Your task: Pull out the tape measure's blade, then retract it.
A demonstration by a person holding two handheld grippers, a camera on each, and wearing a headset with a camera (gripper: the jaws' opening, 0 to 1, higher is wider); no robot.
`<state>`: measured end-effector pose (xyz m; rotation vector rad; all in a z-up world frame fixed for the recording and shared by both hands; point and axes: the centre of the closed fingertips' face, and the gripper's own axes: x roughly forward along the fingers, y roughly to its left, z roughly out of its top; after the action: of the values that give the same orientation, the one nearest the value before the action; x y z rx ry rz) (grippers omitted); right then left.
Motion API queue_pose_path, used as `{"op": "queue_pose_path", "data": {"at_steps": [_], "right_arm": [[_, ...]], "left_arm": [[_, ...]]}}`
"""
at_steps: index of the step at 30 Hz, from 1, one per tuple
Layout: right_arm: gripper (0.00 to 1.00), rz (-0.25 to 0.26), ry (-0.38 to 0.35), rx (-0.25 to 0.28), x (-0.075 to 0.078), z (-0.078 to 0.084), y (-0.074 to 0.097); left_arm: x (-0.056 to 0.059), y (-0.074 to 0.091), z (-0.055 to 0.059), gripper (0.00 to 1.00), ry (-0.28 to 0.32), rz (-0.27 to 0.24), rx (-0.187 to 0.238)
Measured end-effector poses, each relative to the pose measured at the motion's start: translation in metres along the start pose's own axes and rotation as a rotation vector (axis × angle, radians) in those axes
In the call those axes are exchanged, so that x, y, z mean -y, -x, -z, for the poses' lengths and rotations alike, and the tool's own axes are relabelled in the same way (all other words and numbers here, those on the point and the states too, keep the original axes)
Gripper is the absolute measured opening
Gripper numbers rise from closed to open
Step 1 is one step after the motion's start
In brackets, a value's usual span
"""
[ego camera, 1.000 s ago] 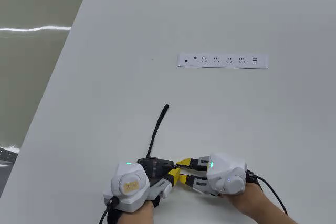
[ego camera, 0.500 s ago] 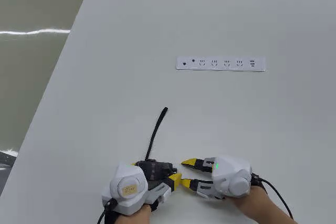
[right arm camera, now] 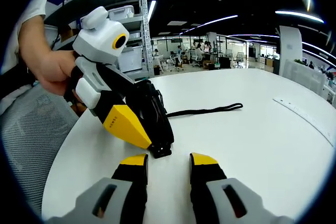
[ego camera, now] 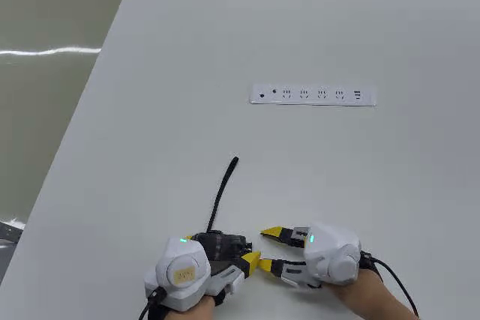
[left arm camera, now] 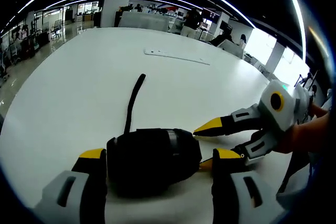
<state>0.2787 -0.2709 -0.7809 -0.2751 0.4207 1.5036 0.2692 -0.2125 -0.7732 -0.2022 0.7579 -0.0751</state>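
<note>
A black tape measure lies on the white table near its front edge, its black wrist strap trailing away across the top. My left gripper is shut on the tape measure's case, one yellow-tipped jaw on each side. To its right my right gripper stands open, with nothing between its jaws. In the right gripper view the case's small black end tab sits just ahead of the right gripper. No blade is drawn out.
A white power strip lies flat farther back on the table. The table's left edge drops to a grey floor. Bare tabletop stretches beyond the strap and to the right.
My right gripper has drawn back a little to the right of the tape measure and its jaws have spread wider. The left gripper and the case have stayed put.
</note>
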Motion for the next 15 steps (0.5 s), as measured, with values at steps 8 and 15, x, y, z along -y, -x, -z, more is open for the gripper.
{"op": "queue_pose_path", "data": {"at_steps": [8, 15], "right_arm": [[0.31, 0.018, -0.005, 0.002, -0.001, -0.001, 0.007], [0.32, 0.04, -0.024, 0.004, -0.003, 0.002, 0.018]], "left_arm": [[0.004, 0.003, -0.001, 0.81, -0.027, 0.02, 0.005], [0.007, 0.007, -0.005, 0.84, -0.046, 0.034, 0.021]]}}
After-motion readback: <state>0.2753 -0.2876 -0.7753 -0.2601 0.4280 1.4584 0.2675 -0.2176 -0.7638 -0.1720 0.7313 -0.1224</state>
